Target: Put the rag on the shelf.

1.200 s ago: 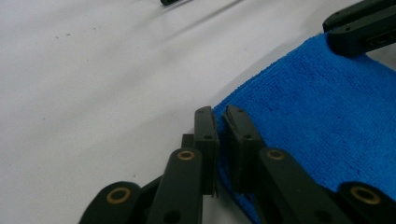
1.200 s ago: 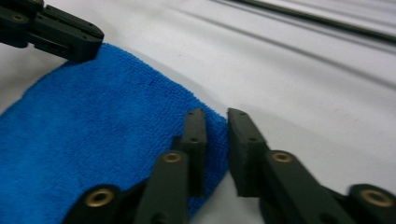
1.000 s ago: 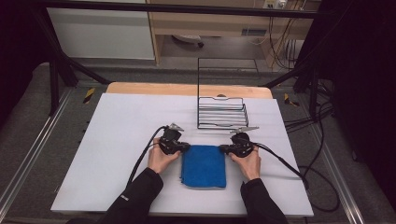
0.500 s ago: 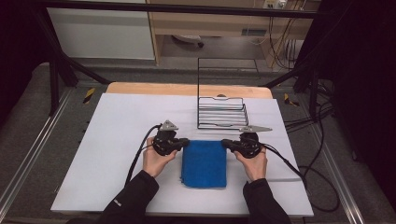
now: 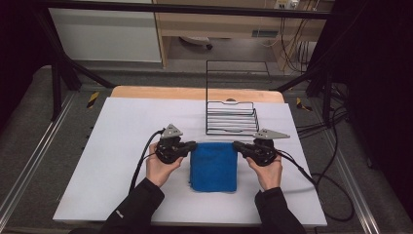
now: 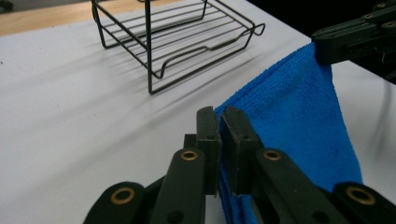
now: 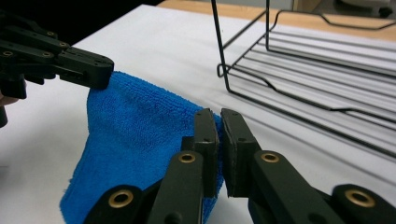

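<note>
Since a second ago raised, far edge of soft, light blue cloth [image 5: 213,166] pinched at its corners by clenched left gripper [image 5: 193,145] and right gripper [image 5: 236,145]; limp, best gripped at corners.

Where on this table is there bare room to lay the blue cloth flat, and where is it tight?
Widest bare stretch: the white table top left of the left gripper. A smaller strip runs right of the right gripper to the table edge. It is crowded in the middle, where both grippers hold the blue cloth just in front of the wire rack.
</note>
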